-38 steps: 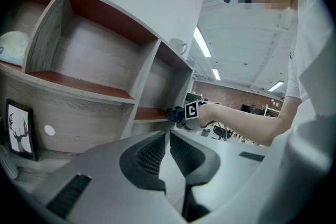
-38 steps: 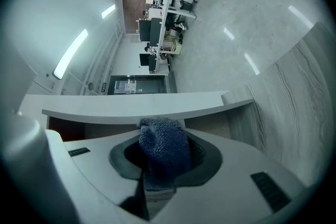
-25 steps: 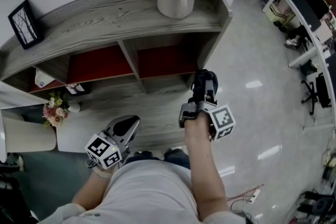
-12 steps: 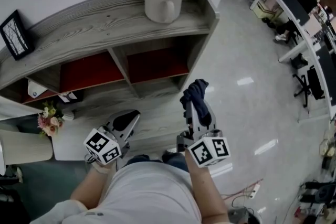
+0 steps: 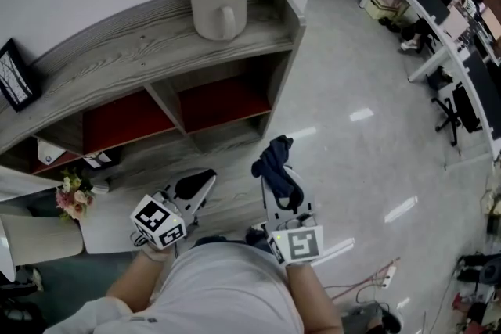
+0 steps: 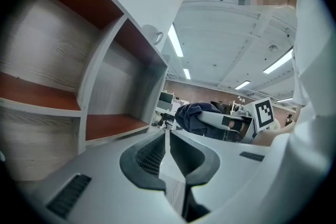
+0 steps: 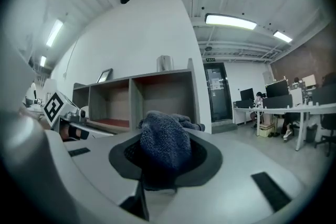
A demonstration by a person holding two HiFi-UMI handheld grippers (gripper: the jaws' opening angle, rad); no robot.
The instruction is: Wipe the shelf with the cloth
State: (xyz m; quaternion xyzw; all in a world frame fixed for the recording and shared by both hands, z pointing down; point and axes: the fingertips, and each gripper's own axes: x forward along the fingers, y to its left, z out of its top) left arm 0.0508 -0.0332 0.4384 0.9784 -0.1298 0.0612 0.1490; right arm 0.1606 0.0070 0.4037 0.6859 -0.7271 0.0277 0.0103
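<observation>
The dark blue cloth (image 5: 270, 156) is clamped between the two jaws of the right gripper (image 5: 275, 177). It bunches up over the jaw tips and hangs a little past them. This gripper is in the air in front of the grey wooden shelf (image 5: 141, 31), apart from it, near its right end. The left gripper (image 5: 200, 184) has its jaws pressed together with nothing between them, and it points at the red-backed compartments. A white mug (image 5: 218, 5) stands on the top board; its content cannot be seen. A small white object (image 5: 47, 155) lies in the left compartment.
</observation>
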